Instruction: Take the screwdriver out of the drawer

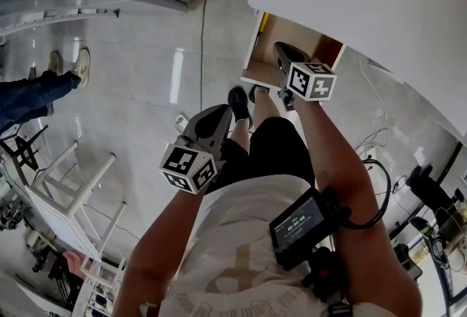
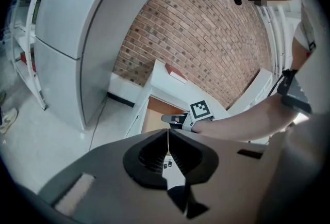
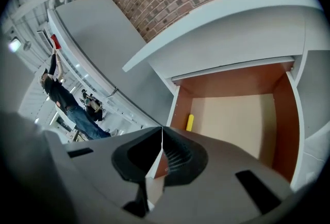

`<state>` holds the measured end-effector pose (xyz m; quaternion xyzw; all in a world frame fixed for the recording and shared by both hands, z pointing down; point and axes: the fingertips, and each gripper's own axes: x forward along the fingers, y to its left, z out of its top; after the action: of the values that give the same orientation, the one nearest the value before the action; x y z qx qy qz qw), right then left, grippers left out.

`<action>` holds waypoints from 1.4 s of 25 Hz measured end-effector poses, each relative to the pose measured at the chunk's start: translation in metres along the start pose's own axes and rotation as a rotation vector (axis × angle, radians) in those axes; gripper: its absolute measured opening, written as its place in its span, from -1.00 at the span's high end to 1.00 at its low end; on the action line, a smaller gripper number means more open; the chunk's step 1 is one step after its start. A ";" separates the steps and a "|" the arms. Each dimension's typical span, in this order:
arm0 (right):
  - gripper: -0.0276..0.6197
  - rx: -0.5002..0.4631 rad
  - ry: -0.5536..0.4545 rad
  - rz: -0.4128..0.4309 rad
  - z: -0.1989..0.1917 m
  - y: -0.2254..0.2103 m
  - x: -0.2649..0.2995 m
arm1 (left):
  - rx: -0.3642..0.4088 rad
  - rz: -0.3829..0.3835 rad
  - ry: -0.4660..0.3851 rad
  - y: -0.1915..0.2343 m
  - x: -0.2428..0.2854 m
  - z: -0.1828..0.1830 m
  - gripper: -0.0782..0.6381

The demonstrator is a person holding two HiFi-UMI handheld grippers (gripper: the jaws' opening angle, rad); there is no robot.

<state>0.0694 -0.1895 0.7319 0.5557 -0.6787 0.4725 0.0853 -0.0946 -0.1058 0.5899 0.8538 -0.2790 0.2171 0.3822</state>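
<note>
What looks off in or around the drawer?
Nothing stands out. The drawer is open and looks intact. All that shows inside is a yellow handle, probably the screwdriver, against its side wall.

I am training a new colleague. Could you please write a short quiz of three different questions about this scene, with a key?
1. True or false: the drawer stands open.
2. The right gripper is: A open; B shut with nothing in it; C shut on a tool.
3. Fill in: in the right gripper view, the yellow object lies by the drawer's ____ wall.
Key: 1 true; 2 B; 3 left.
</note>
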 end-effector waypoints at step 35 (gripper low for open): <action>0.57 0.130 -0.022 -0.081 -0.026 -0.075 0.118 | -0.137 0.037 0.007 0.042 0.036 -0.063 0.76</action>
<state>0.0782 -0.2453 0.8624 0.5923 -0.6245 0.5055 0.0605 -0.1042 -0.0914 0.6714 0.8195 -0.3077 0.2073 0.4367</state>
